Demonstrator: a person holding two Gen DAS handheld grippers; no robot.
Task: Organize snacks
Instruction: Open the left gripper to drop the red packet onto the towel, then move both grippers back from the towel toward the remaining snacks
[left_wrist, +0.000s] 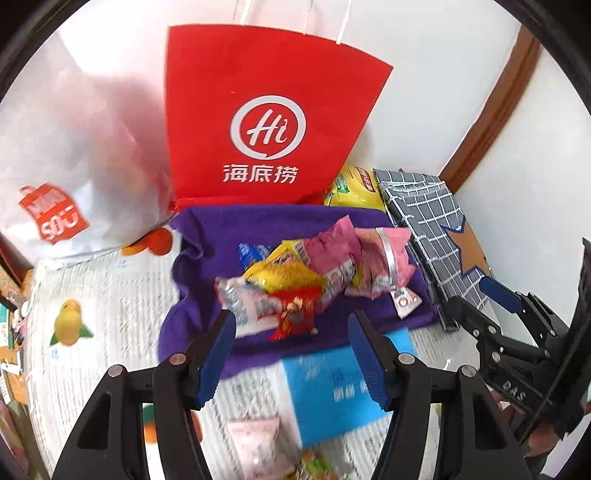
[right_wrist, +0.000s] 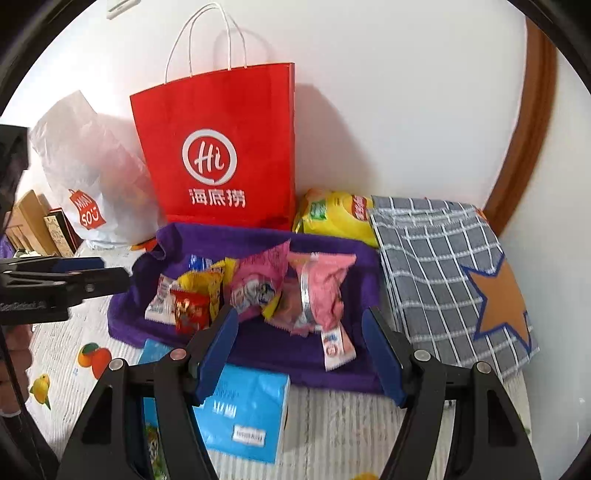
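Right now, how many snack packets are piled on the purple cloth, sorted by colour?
Pink packets: 2
Yellow packet: 1
Red packet: 1
Blue packet: 1, mostly hidden
White packet: 1
Total: 6 that can be told apart; the pile overlaps, so more may be hidden.

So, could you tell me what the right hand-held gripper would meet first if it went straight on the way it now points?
Most likely the pink snack packet on the purple cloth: it lies straight ahead between the open fingers of the right hand-held gripper, which holds nothing. Depth is unclear, so the cloth just before it might come first.
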